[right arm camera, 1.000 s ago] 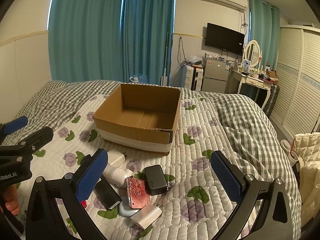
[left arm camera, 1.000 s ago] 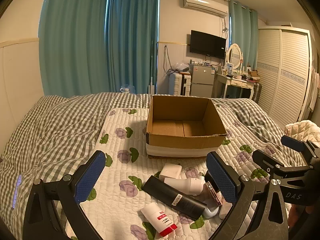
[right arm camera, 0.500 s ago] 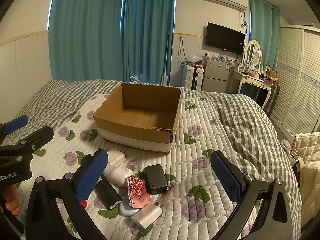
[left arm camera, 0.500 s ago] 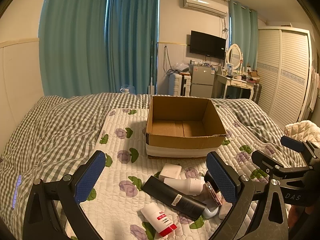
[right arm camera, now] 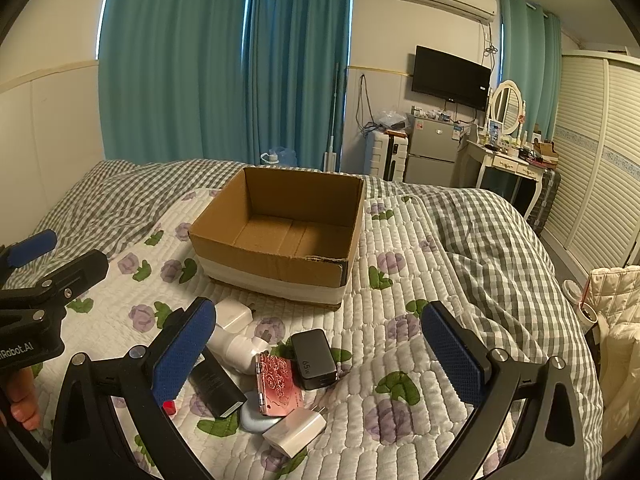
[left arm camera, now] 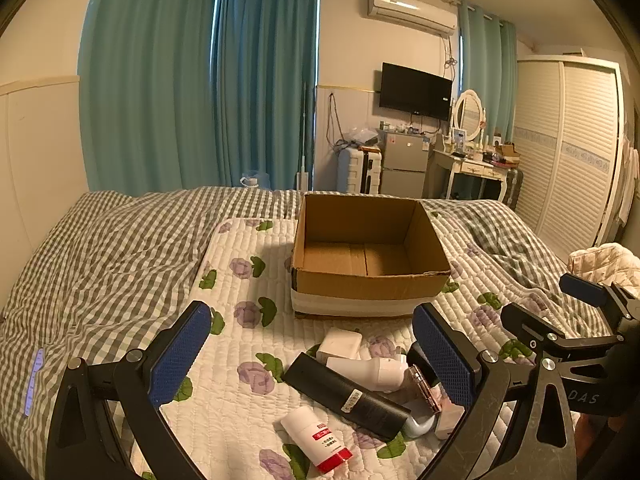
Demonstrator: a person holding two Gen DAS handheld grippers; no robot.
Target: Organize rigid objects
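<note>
Blue-padded left gripper (left arm camera: 310, 354) is spread wide and holds nothing, hovering over the pile on the quilt (left arm camera: 240, 264). Right gripper (right arm camera: 318, 350) likewise wide apart, empty, over the same pile from the other side. Neither touches anything.

Pile between the fingers: black tube (left arm camera: 346, 396), white bottle (left arm camera: 370, 372), white tube with red cap (left arm camera: 318, 438), white adapter (left arm camera: 340, 344). Right view adds a black charger (right arm camera: 313, 358), a pink rose-pattern case (right arm camera: 278, 384), and a white plug (right arm camera: 294, 432).

Cardboard box (right arm camera: 280, 268) sits just behind the pile, open, with nothing inside.

Step, by my read: start of sorting, nothing packed yet. Next move likely needs one gripper to drop onto an outer item, e.g. the charger or red-cap tube, close on it, and carry it to the box.

Readable: "65w" on the charger. The left gripper body, seen in the right view, shows "Robot.AI"; the right one shows "DAS". Tube labels too small to read.
</note>
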